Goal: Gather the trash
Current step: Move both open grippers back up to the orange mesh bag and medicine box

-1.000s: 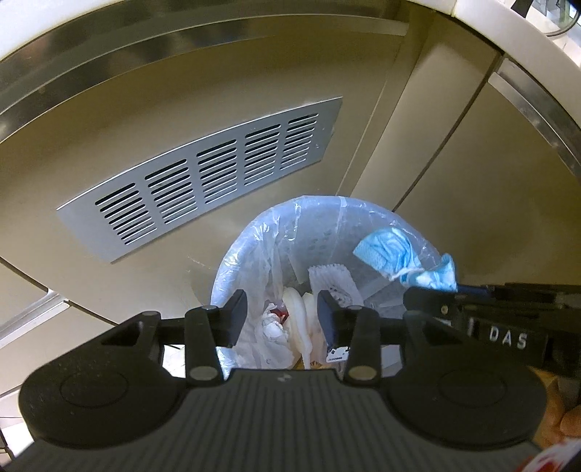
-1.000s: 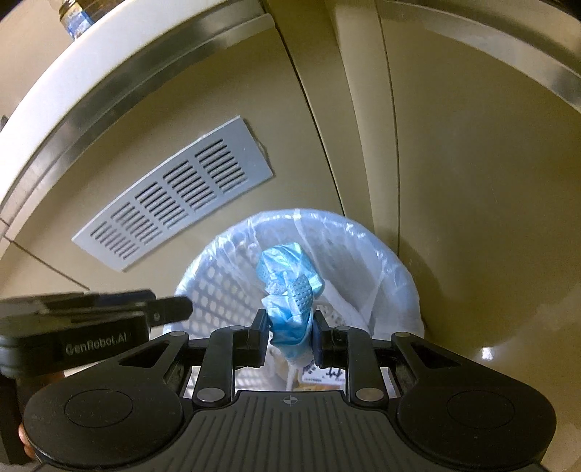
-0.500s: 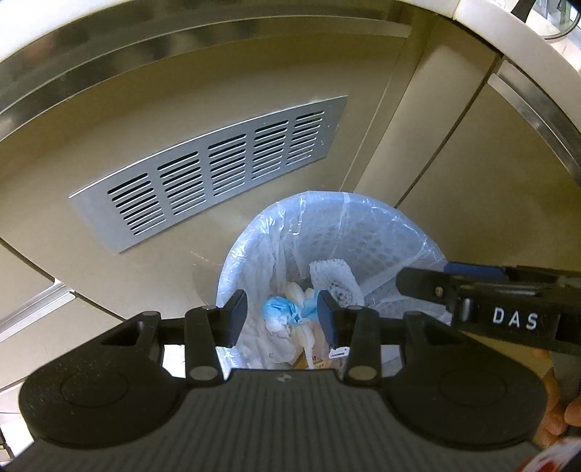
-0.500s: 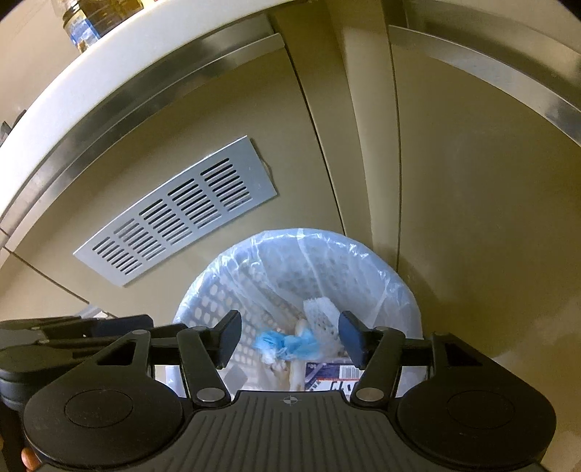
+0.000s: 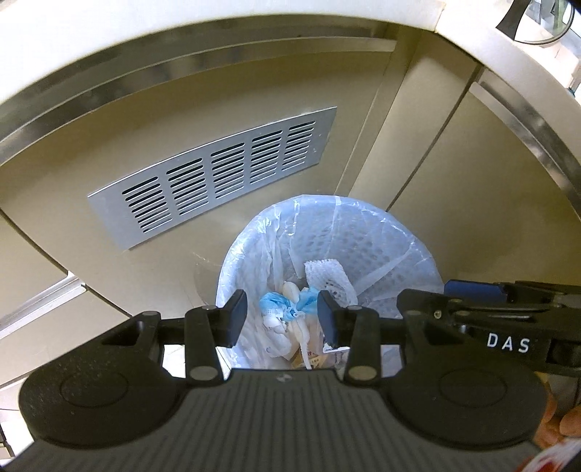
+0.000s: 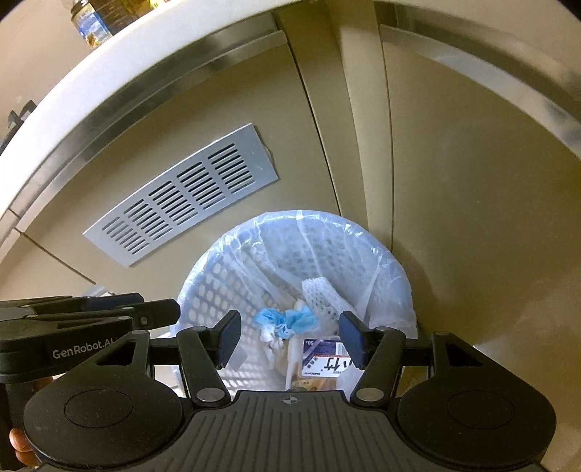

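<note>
Beige cabinet fronts [image 5: 225,119] fill the far side of the scene, glossy enough to catch soft reflections. A grey slatted vent grille [image 5: 218,174] is set into the left panel, tilted in both views (fisheye bend, most likely). Brushed metal trim [image 6: 152,94] runs under a pale counter [image 6: 90,69] edge overhead. A narrow vertical panel [image 6: 326,109] splits left door from right. On the counter's far left stands a dark bottle [image 6: 90,21] with a label. The beige floor [image 5: 152,268] shines below.

Near side of the trash bin [image 5: 410,250] hidden behind the left gripper [image 5: 282,317]. Printing on the package label [image 6: 326,357] too small to read. Bottle [image 6: 90,21] up on the far counter cut off by the top edge.
</note>
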A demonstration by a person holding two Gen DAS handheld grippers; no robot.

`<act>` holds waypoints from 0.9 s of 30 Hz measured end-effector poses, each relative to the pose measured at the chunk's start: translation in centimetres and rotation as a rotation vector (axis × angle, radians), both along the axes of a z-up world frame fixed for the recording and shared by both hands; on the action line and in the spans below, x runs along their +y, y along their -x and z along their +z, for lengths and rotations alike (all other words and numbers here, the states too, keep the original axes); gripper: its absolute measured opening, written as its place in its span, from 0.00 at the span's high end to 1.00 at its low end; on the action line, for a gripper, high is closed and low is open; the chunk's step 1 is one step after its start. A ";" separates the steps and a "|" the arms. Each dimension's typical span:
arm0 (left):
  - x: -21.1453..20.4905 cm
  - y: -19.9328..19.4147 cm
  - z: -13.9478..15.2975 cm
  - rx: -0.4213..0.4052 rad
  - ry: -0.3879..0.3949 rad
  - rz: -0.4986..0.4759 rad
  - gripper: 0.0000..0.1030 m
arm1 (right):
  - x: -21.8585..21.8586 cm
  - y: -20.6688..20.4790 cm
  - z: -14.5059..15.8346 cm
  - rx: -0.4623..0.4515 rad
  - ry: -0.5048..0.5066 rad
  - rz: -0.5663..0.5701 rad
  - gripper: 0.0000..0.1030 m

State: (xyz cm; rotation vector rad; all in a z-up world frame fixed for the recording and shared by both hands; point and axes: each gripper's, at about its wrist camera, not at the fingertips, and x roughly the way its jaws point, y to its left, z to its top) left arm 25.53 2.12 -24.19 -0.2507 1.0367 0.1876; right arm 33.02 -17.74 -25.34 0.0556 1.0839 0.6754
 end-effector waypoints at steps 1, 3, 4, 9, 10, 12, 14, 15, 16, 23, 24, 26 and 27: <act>-0.1 0.2 0.2 -0.002 -0.002 0.002 0.63 | -0.1 0.1 0.3 -0.002 -0.001 0.002 0.42; -0.4 0.6 0.8 -0.008 -0.005 0.006 0.63 | -0.3 0.3 0.9 -0.008 -0.006 0.005 0.42; -0.6 0.8 1.0 -0.011 -0.006 0.008 0.63 | -0.4 0.4 1.2 -0.010 -0.009 0.007 0.42; -1.3 1.9 2.9 -0.031 -0.022 0.023 0.63 | -1.2 1.2 2.9 -0.027 -0.026 0.018 0.42; -1.4 2.3 3.3 -0.035 -0.024 0.026 0.63 | -1.4 1.4 3.3 -0.032 -0.031 0.021 0.42; -1.6 2.8 4.1 -0.043 -0.027 0.033 0.63 | -1.8 1.7 4.0 -0.039 -0.039 0.026 0.41; -1.9 3.5 4.9 -0.049 -0.029 0.041 0.63 | -2.2 2.0 4.7 -0.043 -0.047 0.032 0.41; -2.0 3.8 5.3 -0.051 -0.032 0.043 0.63 | -2.3 2.3 5.1 -0.045 -0.050 0.036 0.41; -2.2 4.1 5.7 -0.053 -0.035 0.045 0.63 | -2.4 2.6 5.5 -0.048 -0.050 0.042 0.41; -3.3 6.1 9.1 -0.082 -0.057 0.058 0.63 | -3.4 4.8 8.5 -0.076 -0.069 0.085 0.41; -3.5 6.2 9.6 -0.089 -0.060 0.059 0.63 | -3.6 5.0 9.0 -0.081 -0.070 0.090 0.41; -3.7 6.6 10.7 -0.105 -0.065 0.062 0.62 | -3.8 5.4 9.9 -0.093 -0.078 0.100 0.40; -3.8 6.7 11.2 -0.115 -0.070 0.062 0.62 | -4.0 5.5 10.4 -0.101 -0.083 0.102 0.40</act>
